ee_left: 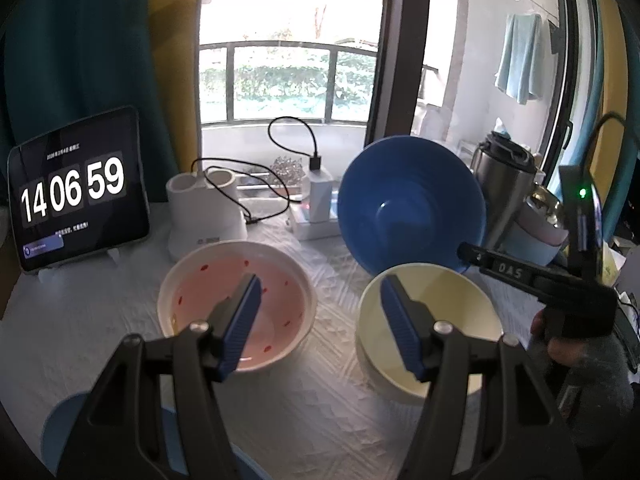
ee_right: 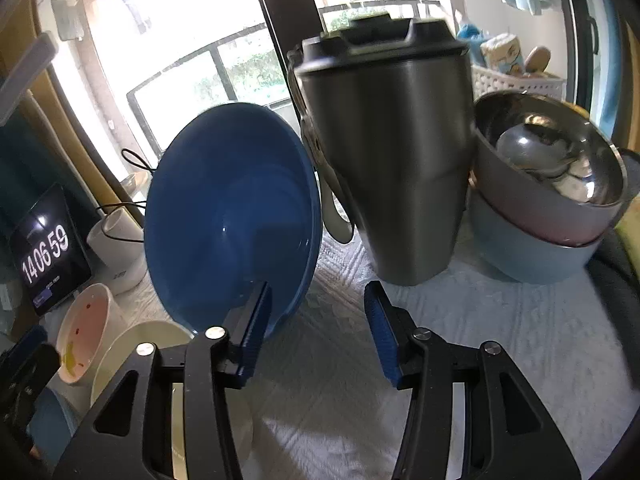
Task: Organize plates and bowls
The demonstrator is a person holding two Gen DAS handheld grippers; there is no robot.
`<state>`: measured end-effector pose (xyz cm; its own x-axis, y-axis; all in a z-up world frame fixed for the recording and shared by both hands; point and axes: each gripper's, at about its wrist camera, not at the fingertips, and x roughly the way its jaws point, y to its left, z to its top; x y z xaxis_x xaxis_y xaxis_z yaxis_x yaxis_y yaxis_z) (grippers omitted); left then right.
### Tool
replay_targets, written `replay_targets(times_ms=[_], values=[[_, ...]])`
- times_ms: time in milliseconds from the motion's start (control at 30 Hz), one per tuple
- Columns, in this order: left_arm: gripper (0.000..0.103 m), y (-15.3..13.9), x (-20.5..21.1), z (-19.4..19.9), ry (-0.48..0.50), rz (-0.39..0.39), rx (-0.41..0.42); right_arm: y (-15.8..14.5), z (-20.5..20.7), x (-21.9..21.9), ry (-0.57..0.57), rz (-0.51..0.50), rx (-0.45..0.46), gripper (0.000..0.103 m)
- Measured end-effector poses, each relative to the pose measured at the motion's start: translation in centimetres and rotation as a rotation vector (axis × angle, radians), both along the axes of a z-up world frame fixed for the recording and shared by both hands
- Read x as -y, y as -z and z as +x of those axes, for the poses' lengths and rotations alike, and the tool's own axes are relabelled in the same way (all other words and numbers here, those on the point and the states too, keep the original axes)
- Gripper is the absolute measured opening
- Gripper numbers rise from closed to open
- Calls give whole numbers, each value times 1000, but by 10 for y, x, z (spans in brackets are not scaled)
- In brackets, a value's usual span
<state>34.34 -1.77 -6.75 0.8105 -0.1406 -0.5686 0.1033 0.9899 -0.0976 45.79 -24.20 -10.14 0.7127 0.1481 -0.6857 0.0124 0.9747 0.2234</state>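
A blue bowl point(ee_left: 408, 204) stands tilted on its edge, leaning toward a steel tumbler point(ee_left: 504, 184); it also shows in the right wrist view point(ee_right: 232, 216). A pink-lined bowl point(ee_left: 236, 300) and a cream bowl point(ee_left: 432, 328) sit on the white cloth. My left gripper point(ee_left: 320, 312) is open above the cloth between those two bowls. My right gripper point(ee_right: 316, 320) is open; its left finger point(ee_right: 256, 320) is at the blue bowl's lower rim, and I cannot tell whether it touches. The right gripper also shows in the left wrist view point(ee_left: 520, 272).
The steel tumbler point(ee_right: 392, 160) stands just behind the right gripper. Stacked bowls, steel on pink on light blue point(ee_right: 548, 200), sit at the right. A tablet clock point(ee_left: 76, 192), a white lamp base point(ee_left: 204, 208) and a charger point(ee_left: 320, 196) stand at the back. A light blue dish point(ee_left: 68, 432) lies near left.
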Motion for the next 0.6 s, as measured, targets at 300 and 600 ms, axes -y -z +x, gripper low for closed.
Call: replay_targets(times_ms=[300,600], values=[[64,1,-2,2,-3,-7,-4,-3,-5,-8,-23,-27,67,7],[64,-8,1,-6,2,1,30,-50,-41,-25,-18,-221,304,6]])
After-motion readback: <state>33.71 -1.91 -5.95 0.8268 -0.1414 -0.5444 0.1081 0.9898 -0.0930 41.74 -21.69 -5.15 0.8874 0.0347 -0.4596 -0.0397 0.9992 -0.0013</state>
